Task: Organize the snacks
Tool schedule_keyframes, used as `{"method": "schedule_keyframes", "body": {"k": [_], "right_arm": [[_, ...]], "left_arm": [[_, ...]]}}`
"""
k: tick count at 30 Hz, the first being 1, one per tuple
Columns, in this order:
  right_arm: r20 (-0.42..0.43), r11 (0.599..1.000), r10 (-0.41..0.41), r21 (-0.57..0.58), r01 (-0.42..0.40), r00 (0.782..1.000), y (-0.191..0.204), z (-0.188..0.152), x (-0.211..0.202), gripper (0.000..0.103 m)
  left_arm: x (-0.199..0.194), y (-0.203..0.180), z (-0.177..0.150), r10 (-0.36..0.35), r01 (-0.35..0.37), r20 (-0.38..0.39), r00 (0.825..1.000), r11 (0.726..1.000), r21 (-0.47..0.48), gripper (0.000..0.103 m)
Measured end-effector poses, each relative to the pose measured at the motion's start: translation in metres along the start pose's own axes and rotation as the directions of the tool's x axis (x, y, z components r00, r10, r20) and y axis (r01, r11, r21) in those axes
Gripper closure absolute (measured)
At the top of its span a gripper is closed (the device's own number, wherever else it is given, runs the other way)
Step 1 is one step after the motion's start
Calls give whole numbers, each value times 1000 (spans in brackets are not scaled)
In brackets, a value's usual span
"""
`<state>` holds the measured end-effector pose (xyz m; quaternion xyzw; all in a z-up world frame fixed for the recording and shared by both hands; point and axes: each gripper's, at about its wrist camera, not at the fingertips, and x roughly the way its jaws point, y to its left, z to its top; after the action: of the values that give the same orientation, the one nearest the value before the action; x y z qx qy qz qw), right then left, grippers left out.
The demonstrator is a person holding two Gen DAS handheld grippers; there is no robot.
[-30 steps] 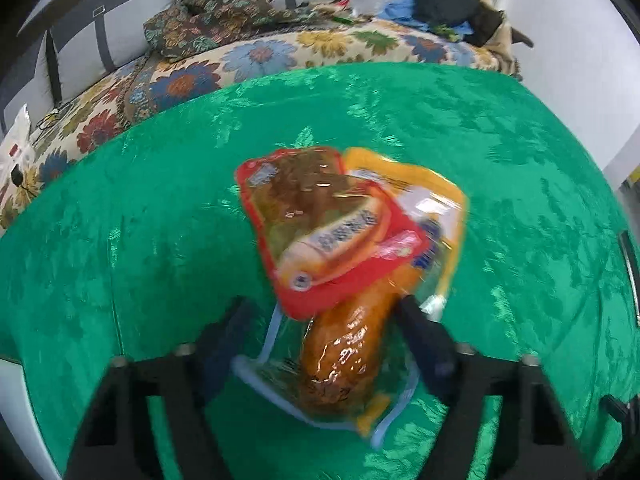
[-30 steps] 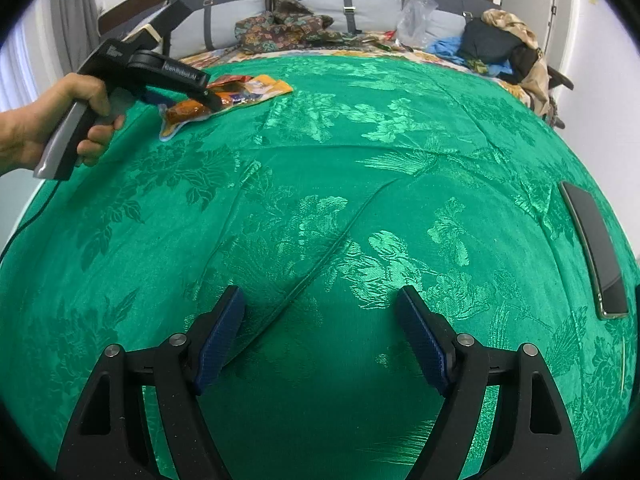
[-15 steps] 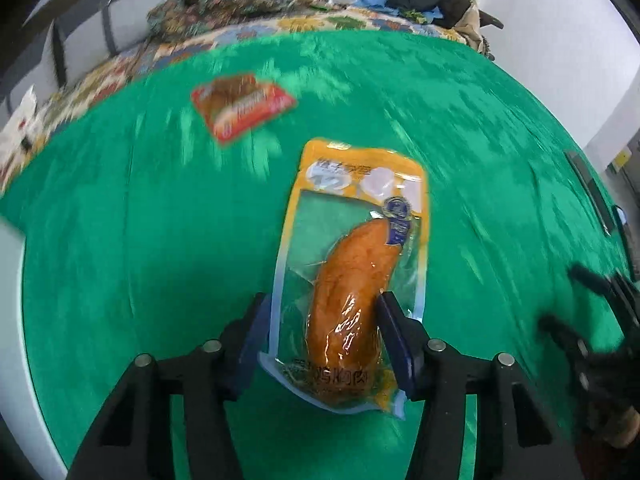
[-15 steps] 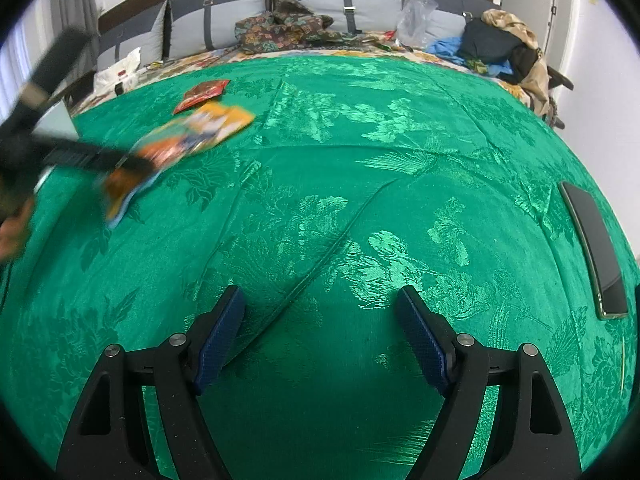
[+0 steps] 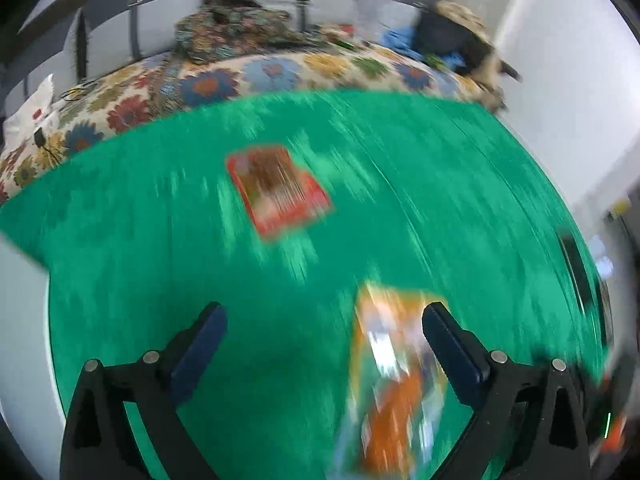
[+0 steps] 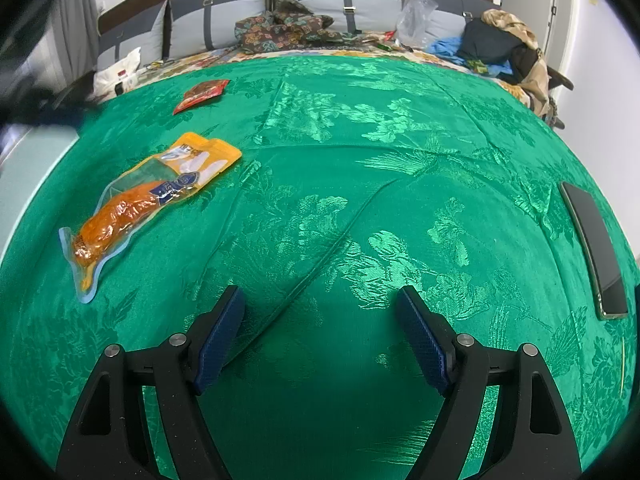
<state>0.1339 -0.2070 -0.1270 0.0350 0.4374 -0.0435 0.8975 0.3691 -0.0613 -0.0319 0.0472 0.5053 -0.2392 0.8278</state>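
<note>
An orange-and-yellow sausage packet (image 6: 148, 200) lies flat on the green cloth (image 6: 360, 200) at the left. In the blurred left wrist view the packet (image 5: 396, 384) lies under the right finger. A red snack packet (image 6: 202, 94) lies farther back on the cloth, and shows in the left wrist view (image 5: 280, 190) ahead of the fingers. My left gripper (image 5: 324, 336) is open and empty above the cloth. My right gripper (image 6: 320, 332) is open and empty over the near middle of the cloth.
A dark phone (image 6: 596, 244) lies at the cloth's right edge. Beyond the cloth are a floral sheet (image 5: 248, 76), patterned fabric (image 6: 288, 28), a plastic bag (image 6: 414, 14), piled clothes (image 6: 504, 44) and grey pillows at the headboard.
My left gripper carried the orange packet away from the red one toward the near left, let it go on the cloth, opened and is pulling away. The right gripper has not moved.
</note>
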Motion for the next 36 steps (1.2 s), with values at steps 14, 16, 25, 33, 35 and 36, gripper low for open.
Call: {"method": "schedule_keyframes", "body": {"k": [14, 16, 25, 33, 35, 36], "right_arm": [[5, 1000, 21, 15, -21, 1000, -2, 0, 0, 21], [6, 1000, 23, 17, -23, 1000, -2, 0, 0, 21], [3, 1000, 14, 11, -14, 1000, -1, 1, 1, 21], [0, 1000, 4, 4, -4, 1000, 1, 1, 2, 21], [0, 1000, 3, 3, -3, 1000, 1, 1, 2, 21], [0, 1000, 3, 3, -3, 1000, 1, 0, 2, 21]], "left_arm": [[149, 46, 107, 177, -203, -147, 973, 961, -188, 2], [153, 40, 106, 222, -240, -151, 963, 964, -112, 1], [118, 51, 72, 233, -234, -60, 971, 972, -8, 48], [46, 67, -50, 202, -201, -67, 977, 979, 15, 48], [22, 65, -93, 206, -205, -70, 976, 979, 15, 48], [13, 63, -110, 204, -203, -70, 976, 979, 13, 47]]}}
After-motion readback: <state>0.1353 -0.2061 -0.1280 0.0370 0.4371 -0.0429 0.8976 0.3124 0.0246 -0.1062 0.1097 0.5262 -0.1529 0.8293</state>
